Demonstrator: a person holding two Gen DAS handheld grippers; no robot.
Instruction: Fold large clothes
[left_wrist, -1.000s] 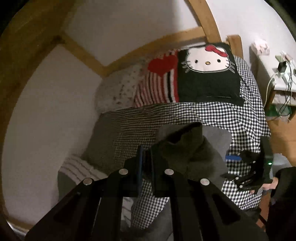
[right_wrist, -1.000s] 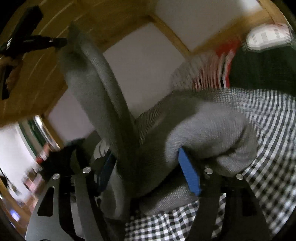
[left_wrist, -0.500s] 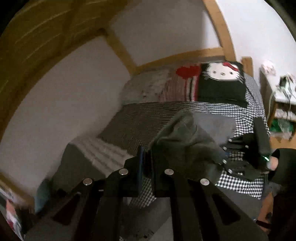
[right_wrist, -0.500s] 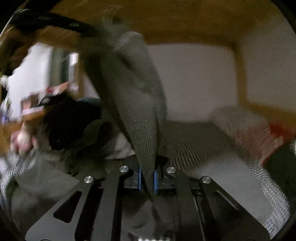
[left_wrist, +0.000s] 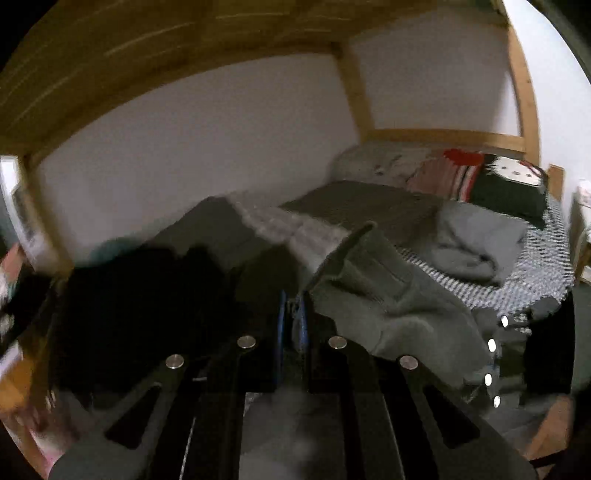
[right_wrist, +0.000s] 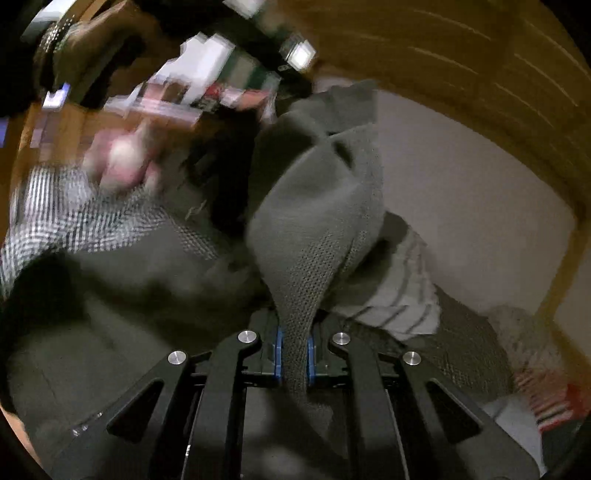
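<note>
A grey knit garment (left_wrist: 388, 295) hangs between both grippers over the bed. My left gripper (left_wrist: 291, 325) is shut on one edge of it, the cloth trailing off to the right. In the right wrist view the same grey garment (right_wrist: 317, 206) rises as a tall fold from my right gripper (right_wrist: 294, 354), whose blue pads pinch the mesh-textured cloth. The other gripper (left_wrist: 502, 354) shows dimly at the right of the left wrist view. The picture is blurred by motion.
A bed with a checked cover (left_wrist: 532, 258) holds a grey heap (left_wrist: 476, 240), a striped cloth (left_wrist: 295, 229), dark clothes (left_wrist: 140, 295) and a cat-face pillow (left_wrist: 509, 184). A wooden frame (left_wrist: 524, 85) and a white wall (left_wrist: 221, 147) stand behind.
Both views have swung left across the bed toward the wall. The right gripper's jaws, wide around a bunched roll of the garment a second ago, have closed on a thin fold of it.
</note>
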